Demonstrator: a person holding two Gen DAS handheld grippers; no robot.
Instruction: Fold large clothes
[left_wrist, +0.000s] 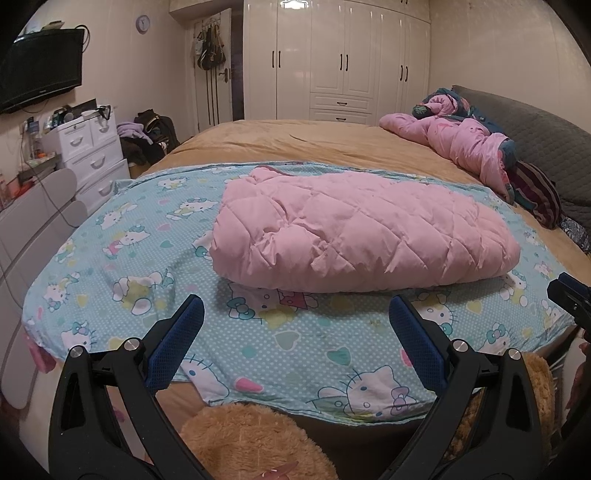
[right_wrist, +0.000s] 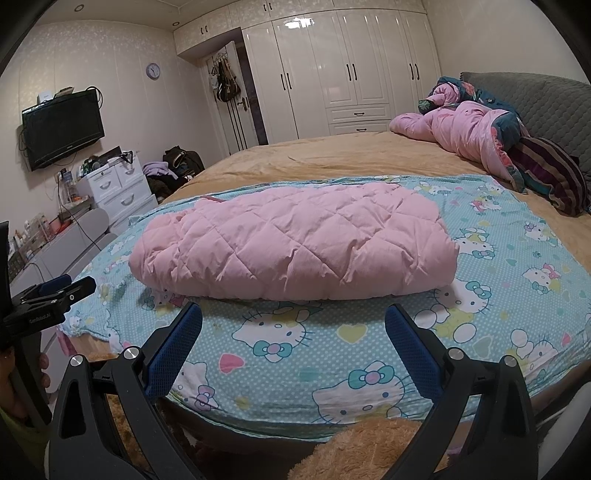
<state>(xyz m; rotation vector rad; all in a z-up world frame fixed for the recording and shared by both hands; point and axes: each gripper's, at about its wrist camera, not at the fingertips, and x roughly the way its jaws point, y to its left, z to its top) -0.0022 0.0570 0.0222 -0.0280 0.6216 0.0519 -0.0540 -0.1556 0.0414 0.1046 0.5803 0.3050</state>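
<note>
On the cartoon sheet (left_wrist: 122, 266), a folded pink jacket (left_wrist: 354, 229).

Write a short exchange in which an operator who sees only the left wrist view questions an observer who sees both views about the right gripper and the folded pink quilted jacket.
Operator: My left gripper is open, facing the pink quilted jacket. I see only a sliver of the right one. Is it holding anything?
Observer: No. The right gripper is wide open, with nothing between its fingers.
Operator: Is it touching the jacket?
Observer: It appears not. Its fingertips sit just short of the jacket's near edge, above the Hello Kitty sheet.
</note>
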